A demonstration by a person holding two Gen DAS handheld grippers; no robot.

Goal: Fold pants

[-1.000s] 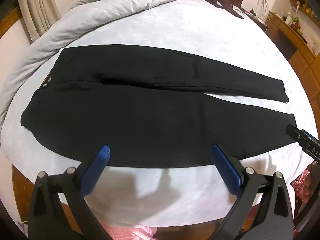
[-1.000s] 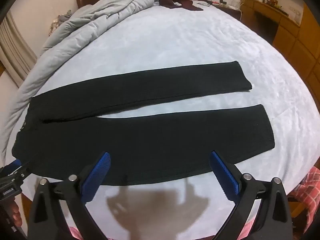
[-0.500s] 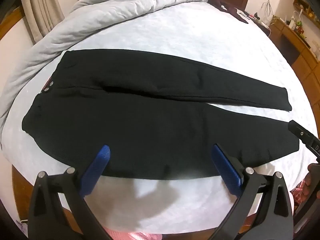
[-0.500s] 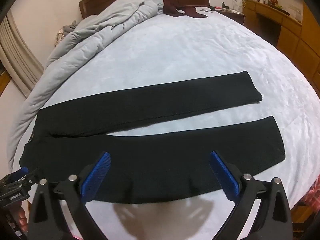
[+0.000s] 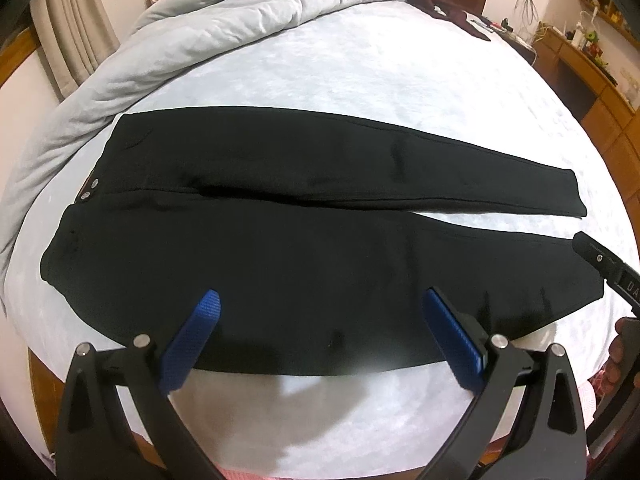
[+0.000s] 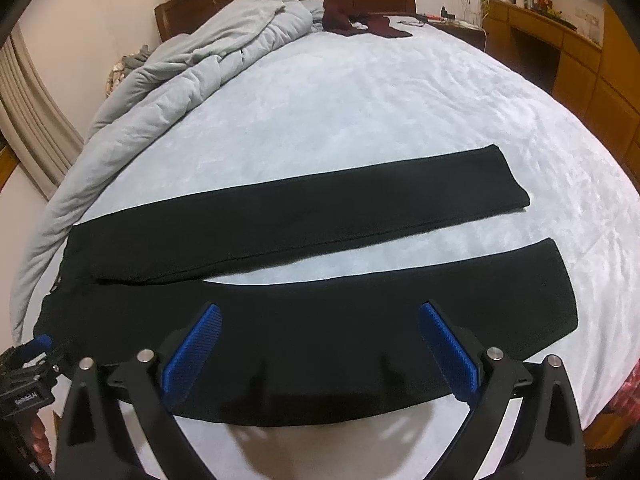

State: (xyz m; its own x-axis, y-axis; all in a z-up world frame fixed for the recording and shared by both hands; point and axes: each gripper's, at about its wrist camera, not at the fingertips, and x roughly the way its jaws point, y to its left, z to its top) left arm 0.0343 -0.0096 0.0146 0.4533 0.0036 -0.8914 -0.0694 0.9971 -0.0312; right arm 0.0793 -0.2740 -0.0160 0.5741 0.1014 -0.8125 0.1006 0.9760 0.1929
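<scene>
**Pants flat on the bed, both tools poised at the near leg**

At the far left, the rumpled grey quilt (image 5: 208, 40) lies heaped along the bed's left side, clear of your work. The long black pants (image 5: 312, 248) lie spread flat on the pale blue bedsheet (image 5: 380, 80), waistband to the left with its small metal snaps (image 5: 89, 190), the two legs running out to the right and parting into a narrow V towards the cuffs.

Your left tool (image 5: 320, 340) hovers over the near edge of the seat and thigh, its blue pads (image 5: 192, 344) spread wide and gripping nothing. Your right tool (image 6: 320, 344) hovers over the near leg further right, likewise released, its blue pads (image 6: 448, 348) wide apart with cloth showing between them. Whether either tool touches the fabric cannot be told.

By the look of it, no fold has been made yet: you are at the first step, about to take the near leg and lay it over the far one. That calls for pinching the near edge at both points, near the hip on the left and towards the calf on the right, then lifting both together and carrying them away from you evenly, so that the cuffs (image 6: 516, 188) meet and the cloth does not bunch at the crotch.

At the far right stands a wooden cabinet (image 6: 600, 72), out of your way.
</scene>
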